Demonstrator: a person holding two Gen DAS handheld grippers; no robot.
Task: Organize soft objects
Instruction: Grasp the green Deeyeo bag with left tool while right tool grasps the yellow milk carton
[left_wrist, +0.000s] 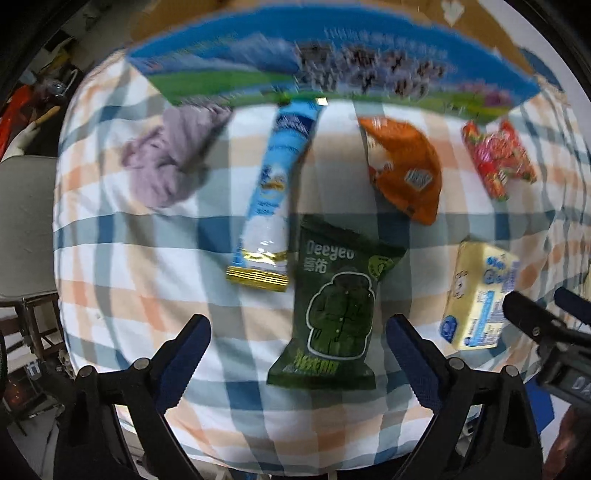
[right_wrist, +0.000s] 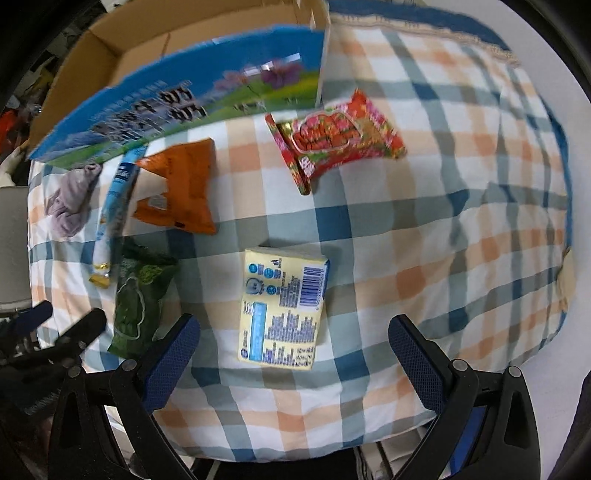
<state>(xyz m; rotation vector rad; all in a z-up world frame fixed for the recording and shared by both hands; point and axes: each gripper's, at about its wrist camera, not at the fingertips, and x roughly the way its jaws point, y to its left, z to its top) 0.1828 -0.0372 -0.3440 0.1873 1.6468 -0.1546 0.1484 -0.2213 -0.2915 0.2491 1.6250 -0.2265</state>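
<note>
On the checked cloth lie a green snack bag (left_wrist: 334, 314) (right_wrist: 138, 301), a long light-blue packet (left_wrist: 275, 195) (right_wrist: 114, 206), an orange bag (left_wrist: 406, 168) (right_wrist: 181, 188), a red packet (left_wrist: 496, 160) (right_wrist: 332, 140), a yellow tissue pack (left_wrist: 476, 295) (right_wrist: 284, 308) and a crumpled lilac cloth (left_wrist: 173, 155) (right_wrist: 72, 199). My left gripper (left_wrist: 297, 365) is open and empty, just before the green bag. My right gripper (right_wrist: 295, 365) is open and empty, just before the tissue pack.
A blue printed cardboard box (left_wrist: 332, 70) (right_wrist: 177, 96) stands at the far edge of the cloth, its open brown inside (right_wrist: 147, 37) showing. A grey chair (left_wrist: 26, 221) stands left of the table. The right part of the cloth (right_wrist: 461, 221) holds no objects.
</note>
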